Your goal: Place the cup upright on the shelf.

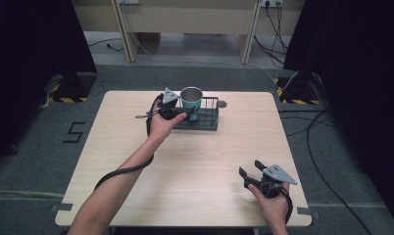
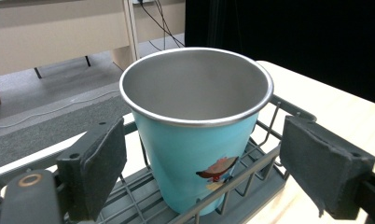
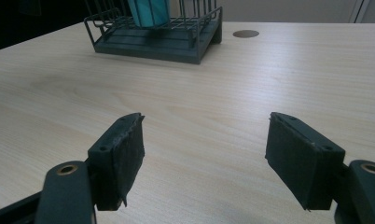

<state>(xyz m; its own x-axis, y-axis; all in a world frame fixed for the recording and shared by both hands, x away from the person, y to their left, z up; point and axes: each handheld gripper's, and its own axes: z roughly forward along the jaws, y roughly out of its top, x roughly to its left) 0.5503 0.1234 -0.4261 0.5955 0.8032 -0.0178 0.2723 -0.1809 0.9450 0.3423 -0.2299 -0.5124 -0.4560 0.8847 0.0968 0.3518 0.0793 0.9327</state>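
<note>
A teal metal cup [image 1: 191, 101] [image 2: 199, 126] with a steel rim and a small cartoon print stands upright in a dark wire rack [image 1: 207, 121] [image 2: 265, 163] at the far middle of the table. My left gripper [image 1: 178, 113] [image 2: 204, 172] is open, its two pads on either side of the cup, apart from its wall. My right gripper [image 1: 249, 171] [image 3: 204, 154] is open above bare wood near the table's front right corner, pointing toward the rack [image 3: 153, 39]. The cup's lower part [image 3: 148, 11] shows at the top of the right gripper view.
A light wooden table [image 1: 195, 166] carries the rack. A round grey cable cap [image 1: 221, 104] [image 3: 246, 33] sits in the tabletop right of the rack. Dark curtains flank the table, and cables run over the grey floor at the right.
</note>
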